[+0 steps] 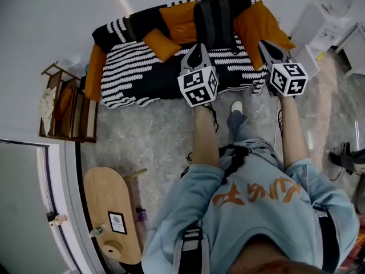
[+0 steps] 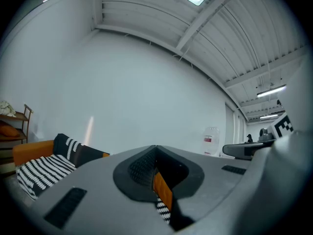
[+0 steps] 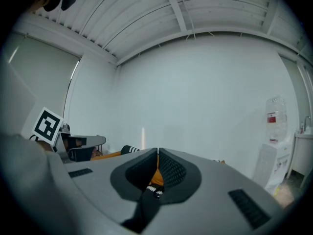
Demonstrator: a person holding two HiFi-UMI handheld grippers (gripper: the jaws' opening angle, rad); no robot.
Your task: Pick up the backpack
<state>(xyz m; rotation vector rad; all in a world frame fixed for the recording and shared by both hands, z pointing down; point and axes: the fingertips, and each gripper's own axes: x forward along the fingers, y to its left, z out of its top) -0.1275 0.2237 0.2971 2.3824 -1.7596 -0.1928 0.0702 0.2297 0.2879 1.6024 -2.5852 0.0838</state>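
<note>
A dark grey backpack (image 1: 214, 20) stands upright against the back of an orange sofa (image 1: 259, 21), which is draped with a black-and-white striped blanket (image 1: 134, 67). In the head view my left gripper (image 1: 198, 50) hovers over the sofa's front, just below the backpack. My right gripper (image 1: 267, 45) is to the backpack's right, over the sofa's right end. Both are shut with nothing between their jaws and neither touches the backpack. The left gripper view shows closed jaws (image 2: 155, 148) with the striped blanket (image 2: 41, 173) at lower left. The right gripper view shows closed jaws (image 3: 157, 152) and a white wall.
An orange cushion (image 1: 161, 43) lies on the sofa left of the backpack. A wooden shelf (image 1: 63, 104) stands at the left, and a wooden board (image 1: 111, 210) lies on the floor. White furniture (image 1: 322, 30) is at the right, with dark shoes (image 1: 345, 156) on the floor.
</note>
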